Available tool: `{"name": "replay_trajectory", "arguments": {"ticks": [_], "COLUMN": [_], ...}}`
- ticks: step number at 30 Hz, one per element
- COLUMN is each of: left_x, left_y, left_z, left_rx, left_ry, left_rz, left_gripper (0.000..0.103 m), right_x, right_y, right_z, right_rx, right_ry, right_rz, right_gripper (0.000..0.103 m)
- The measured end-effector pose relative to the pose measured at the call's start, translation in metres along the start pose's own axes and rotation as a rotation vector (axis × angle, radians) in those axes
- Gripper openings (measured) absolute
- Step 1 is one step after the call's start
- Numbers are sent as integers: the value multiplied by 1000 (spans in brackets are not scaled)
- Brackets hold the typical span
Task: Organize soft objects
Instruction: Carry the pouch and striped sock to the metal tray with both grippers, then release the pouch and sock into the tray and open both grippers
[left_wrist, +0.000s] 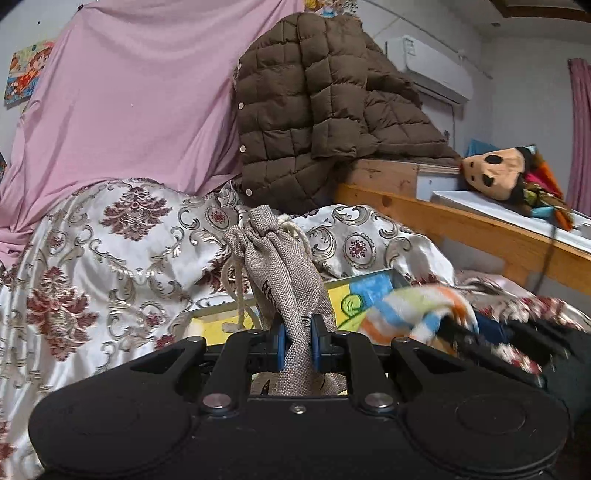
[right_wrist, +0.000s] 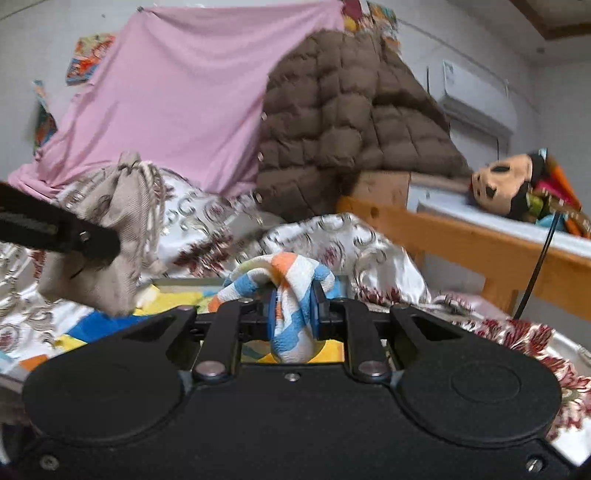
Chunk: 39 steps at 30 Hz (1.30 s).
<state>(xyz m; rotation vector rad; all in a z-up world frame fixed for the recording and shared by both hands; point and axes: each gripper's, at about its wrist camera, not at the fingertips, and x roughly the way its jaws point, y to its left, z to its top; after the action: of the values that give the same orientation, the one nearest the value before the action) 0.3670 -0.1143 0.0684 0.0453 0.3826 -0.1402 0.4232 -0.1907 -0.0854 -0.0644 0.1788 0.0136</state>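
Observation:
My left gripper (left_wrist: 297, 345) is shut on a grey burlap drawstring bag (left_wrist: 284, 266), which stands up between its blue pads with its cord hanging to the left. In the right wrist view the same bag (right_wrist: 110, 225) hangs at the left from the left gripper's black finger (right_wrist: 74, 232). My right gripper (right_wrist: 295, 310) is shut on a striped cloth (right_wrist: 295, 291) in white, blue and orange. The left wrist view shows that cloth (left_wrist: 413, 310) blurred at the right. Both are above a colourful box (left_wrist: 354, 295) on the bed.
A patterned satin bedspread (left_wrist: 110, 240) covers the bed. Behind it hang a pink sheet (left_wrist: 140, 96) and a brown quilted jacket (left_wrist: 314, 110). A wooden frame (left_wrist: 461, 225) at the right carries a plush toy (left_wrist: 495, 170). An air conditioner (left_wrist: 428, 66) is on the wall.

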Motion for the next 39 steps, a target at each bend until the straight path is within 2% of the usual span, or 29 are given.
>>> {"name": "replay_trajectory", "arguments": {"ticks": [5,10,13,17,22,24,27,29,31,34,36,38,39], "left_x": [51,84,95,103,106,105,103,100,95,84,76,65,59], "left_y": [-19,-34,-35,-36,-37,-37,-36,-36,-36,-34,-32,-29,-28], "left_z": [1,-16,-28,-40,-45,-44,-42,-41,-41,-40,-39,-37,-36], "left_rx": [-16,7,-20,-39,-62,-83,-101,-101,-93,-89,-91,-86,-85], "left_ry": [58,151,211,275,310,318,324,323,307,280,266,243,231], "left_rz": [-2,1,8,19,37,42,61,70,88,97,99,110,117], "left_gripper": [15,15,15,15,22,30,36,46,60,68,73,81,85], "right_x": [26,50,54,57,64,59,42,36,30,21,13,3,-1], "right_y": [-19,-55,-71,-73,-72,-69,-67,-71,-74,-79,-83,-87,-89], "right_z": [-7,-1,3,6,8,6,8,9,11,14,17,20,20], "right_rx": [26,76,84,55,51,59,70,82,87,112,136,181,192], "right_ry": [64,103,129,132,167,175,177,171,169,164,151,133,125], "right_rz": [-27,-28,-4,52,78,82,94,103,106,110,118,123,120], "right_gripper": [11,11,12,13,17,23,31,42,47,55,65,86,91]}}
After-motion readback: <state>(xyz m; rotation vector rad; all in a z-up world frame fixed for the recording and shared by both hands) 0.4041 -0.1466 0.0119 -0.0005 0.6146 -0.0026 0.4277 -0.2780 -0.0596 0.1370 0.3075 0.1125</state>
